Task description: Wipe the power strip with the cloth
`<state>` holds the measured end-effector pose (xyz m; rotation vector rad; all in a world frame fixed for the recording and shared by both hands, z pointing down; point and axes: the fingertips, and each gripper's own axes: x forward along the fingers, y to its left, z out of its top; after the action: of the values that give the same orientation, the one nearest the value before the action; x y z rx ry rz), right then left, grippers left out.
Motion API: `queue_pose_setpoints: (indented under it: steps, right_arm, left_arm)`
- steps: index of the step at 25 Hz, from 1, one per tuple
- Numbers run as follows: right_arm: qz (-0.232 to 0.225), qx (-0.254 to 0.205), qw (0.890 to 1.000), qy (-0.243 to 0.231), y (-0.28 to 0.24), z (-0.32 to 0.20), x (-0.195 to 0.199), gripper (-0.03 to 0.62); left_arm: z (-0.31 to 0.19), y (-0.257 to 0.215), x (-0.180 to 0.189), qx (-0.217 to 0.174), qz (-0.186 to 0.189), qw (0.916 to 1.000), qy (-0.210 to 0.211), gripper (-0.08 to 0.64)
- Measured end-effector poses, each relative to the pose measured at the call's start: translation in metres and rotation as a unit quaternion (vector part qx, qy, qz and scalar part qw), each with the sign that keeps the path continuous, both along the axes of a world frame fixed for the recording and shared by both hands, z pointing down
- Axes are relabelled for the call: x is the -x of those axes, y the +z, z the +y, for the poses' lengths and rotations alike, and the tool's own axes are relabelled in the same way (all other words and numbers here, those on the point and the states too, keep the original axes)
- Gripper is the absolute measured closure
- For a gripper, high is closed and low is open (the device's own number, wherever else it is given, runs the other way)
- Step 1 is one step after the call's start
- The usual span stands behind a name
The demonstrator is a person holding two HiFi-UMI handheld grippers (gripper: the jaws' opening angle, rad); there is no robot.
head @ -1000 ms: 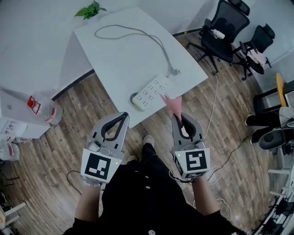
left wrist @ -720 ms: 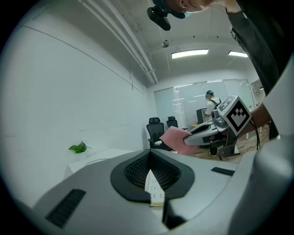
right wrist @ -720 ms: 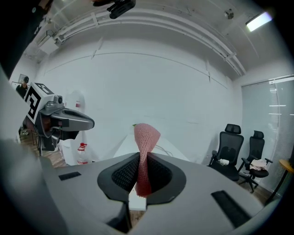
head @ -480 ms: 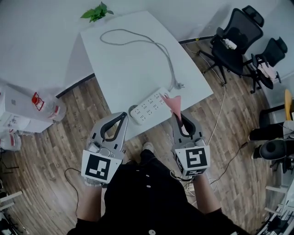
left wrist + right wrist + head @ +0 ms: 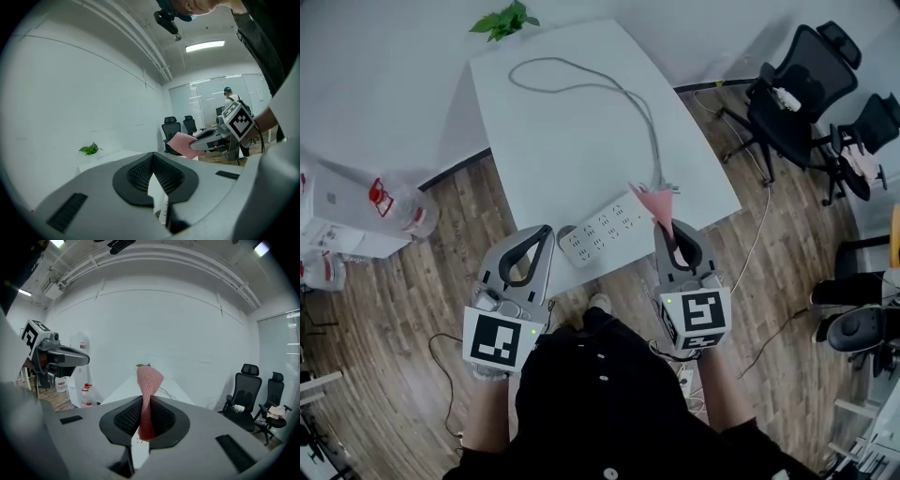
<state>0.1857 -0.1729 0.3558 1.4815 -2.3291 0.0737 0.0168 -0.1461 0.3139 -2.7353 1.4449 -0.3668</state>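
Observation:
A white power strip (image 5: 600,231) lies near the front edge of the white table (image 5: 562,122), and its grey cable (image 5: 581,77) loops towards the back. My right gripper (image 5: 667,228) is shut on a pink cloth (image 5: 653,203), whose free end sticks up over the strip's right end. In the right gripper view the cloth (image 5: 147,385) stands twisted between the pads of that gripper (image 5: 145,416). My left gripper (image 5: 544,230) hovers just left of the strip, shut with nothing in it. In the left gripper view its jaws (image 5: 152,165) meet and hold nothing.
A small green plant (image 5: 506,19) sits at the table's far corner. Water bottles (image 5: 398,208) and white boxes stand on the wooden floor to the left. Black office chairs (image 5: 802,80) are at the right. A loose cable (image 5: 759,239) trails on the floor.
The table and power strip have come closer to both grippers. The cloth's tip now overlaps the strip's right end. Both grippers stay shut as before.

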Motion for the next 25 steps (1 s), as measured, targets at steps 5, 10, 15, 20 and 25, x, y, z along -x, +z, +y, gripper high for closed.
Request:
queue_pose_setpoints:
  steps: [5, 10, 15, 20, 25]
  right_arm:
    - [0.005, 0.007, 1.0, -0.012, 0.009, -0.02, -0.01, 0.537]
    - [0.014, 0.019, 1.0, -0.018, 0.023, -0.031, -0.019, 0.537]
    - [0.036, 0.042, 0.998, -0.022, 0.048, -0.044, -0.026, 0.537]
    - [0.056, 0.059, 0.997, -0.011, 0.073, -0.054, -0.037, 0.537]
    - [0.066, 0.078, 0.995, 0.003, 0.095, -0.062, -0.045, 0.537]
  left_arm:
    - [-0.013, 0.003, -0.004, 0.004, -0.001, 0.9997, -0.023, 0.549]
    - [-0.016, 0.003, -0.003, 0.001, 0.0, 0.9991, -0.043, 0.549]
    - [-0.016, 0.004, 0.003, 0.005, -0.001, 0.9981, -0.062, 0.549]
    - [-0.014, 0.001, 0.01, 0.002, -0.006, 0.9973, -0.073, 0.549]
    - [-0.012, -0.001, 0.017, 0.002, -0.008, 0.9969, -0.078, 0.549]
